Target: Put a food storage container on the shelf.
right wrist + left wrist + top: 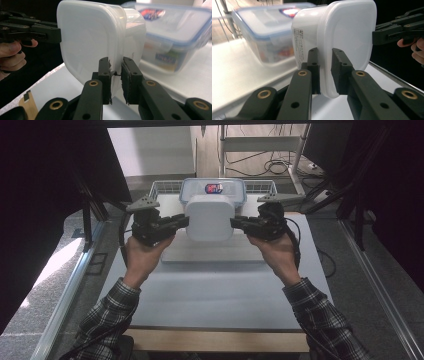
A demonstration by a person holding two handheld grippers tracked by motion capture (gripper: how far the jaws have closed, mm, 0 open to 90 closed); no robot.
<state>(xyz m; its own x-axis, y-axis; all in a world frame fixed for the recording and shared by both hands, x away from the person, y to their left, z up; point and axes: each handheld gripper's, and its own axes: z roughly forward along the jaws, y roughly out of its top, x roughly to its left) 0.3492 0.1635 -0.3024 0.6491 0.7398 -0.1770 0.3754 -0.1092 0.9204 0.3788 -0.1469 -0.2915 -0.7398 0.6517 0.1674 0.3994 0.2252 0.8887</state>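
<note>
Left claw [186,221] pinches left rim of white tub [209,217]; right claw [233,223] pinches right rim. Tub held between claws, clear of worktop [215,290], lid facing person. Behind tub: clear lidded box [212,187], wire basket [162,186].

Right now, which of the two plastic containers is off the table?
The white opaque tub: both grippers, left and right, pinch its lid rim and hold it up. The clear box with the blue-trimmed lid sits behind it, untouched.

Black tongs [182,222], plaid sleeves [107,312]
</note>
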